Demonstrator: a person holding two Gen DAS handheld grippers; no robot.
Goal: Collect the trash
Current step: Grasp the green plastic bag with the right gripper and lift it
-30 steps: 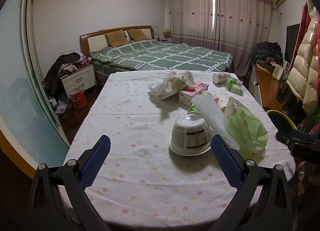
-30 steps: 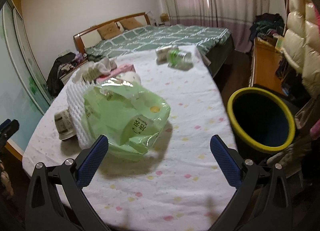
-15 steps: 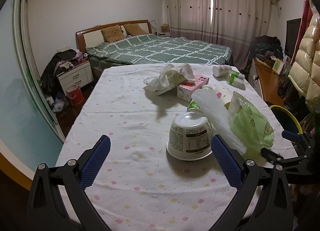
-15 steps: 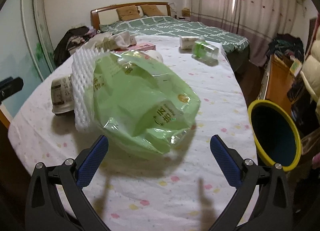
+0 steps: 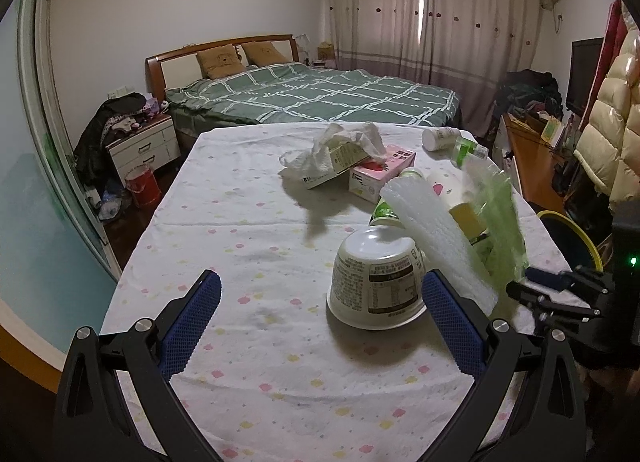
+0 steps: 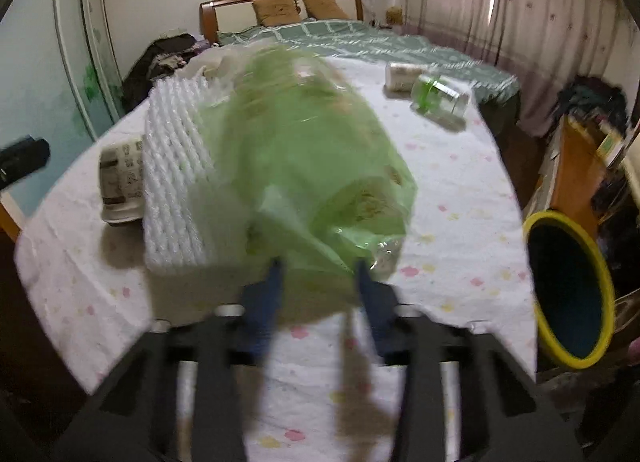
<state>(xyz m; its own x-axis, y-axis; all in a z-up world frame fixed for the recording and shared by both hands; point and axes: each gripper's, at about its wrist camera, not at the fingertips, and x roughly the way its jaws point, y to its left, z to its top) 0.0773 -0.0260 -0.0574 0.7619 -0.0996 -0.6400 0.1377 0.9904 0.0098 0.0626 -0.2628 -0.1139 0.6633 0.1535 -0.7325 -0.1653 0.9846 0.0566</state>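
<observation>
Right wrist view: right gripper [image 6: 318, 272] jaws closing, near edge of green plastic bag [image 6: 308, 158] between blue pads; contact blurred. Bag on table [image 6: 460, 190], touching white foam sheet [image 6: 176, 182] on its left; bin [image 6: 568, 290] right of table edge. Left gripper [image 5: 320, 322] wide open, empty, upturned noodle cup [image 5: 376, 278] just beyond fingertips, beside foam sheet.

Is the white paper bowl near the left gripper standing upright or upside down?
Upside down: the white paper bowl rests on its wide rim, narrow base up, on the tablecloth.
</observation>
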